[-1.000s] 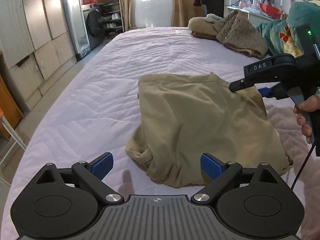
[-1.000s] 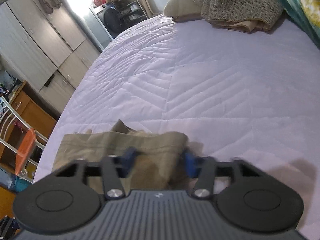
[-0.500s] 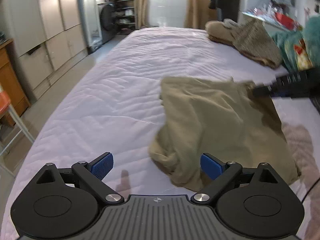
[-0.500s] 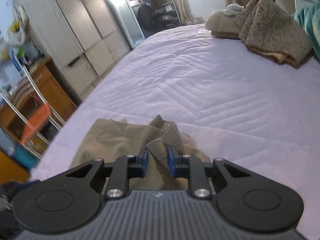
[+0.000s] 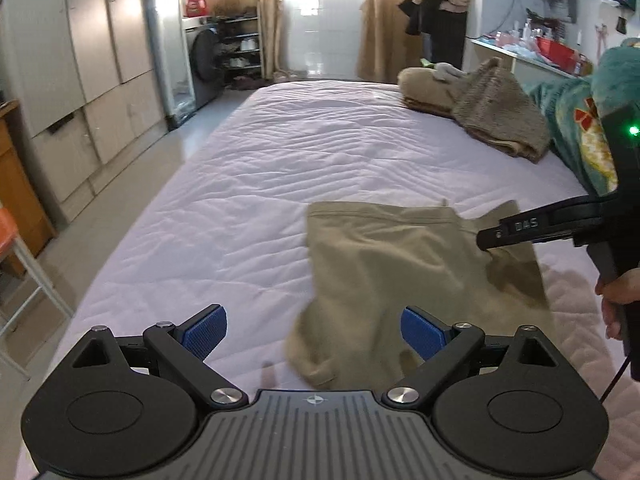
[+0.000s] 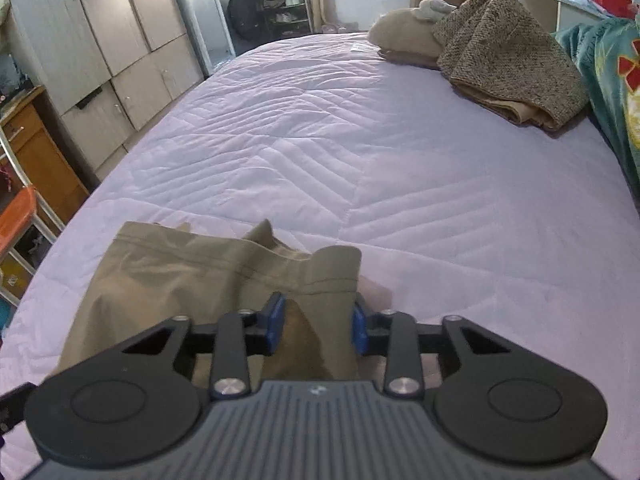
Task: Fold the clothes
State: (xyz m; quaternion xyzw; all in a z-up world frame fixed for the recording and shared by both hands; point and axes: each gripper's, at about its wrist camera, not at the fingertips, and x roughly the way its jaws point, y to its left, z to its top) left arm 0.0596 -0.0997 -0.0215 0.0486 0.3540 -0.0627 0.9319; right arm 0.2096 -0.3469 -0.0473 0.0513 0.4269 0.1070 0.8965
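Observation:
A khaki garment [image 5: 400, 272] lies partly folded on the lilac quilted bed [image 5: 320, 152]. My left gripper [image 5: 314, 334] is open and empty, hovering over the garment's near bunched corner. My right gripper [image 6: 318, 326] is half open, its blue pads either side of a raised fold at the garment's far right corner [image 6: 320, 276], not pinching it. In the left wrist view the right gripper [image 5: 496, 236] reaches in from the right over that corner.
A knitted brown garment and a tan pile [image 5: 496, 116] lie at the bed's far right. A teal patterned blanket [image 5: 588, 136] lies along the right edge. Wardrobes [image 5: 80, 80] and a wooden cabinet stand left of the bed.
My right gripper, shut on the garment's corner half a second ago, has opened partway. The garment has shifted right and nearer in the left wrist view. My left gripper stayed open.

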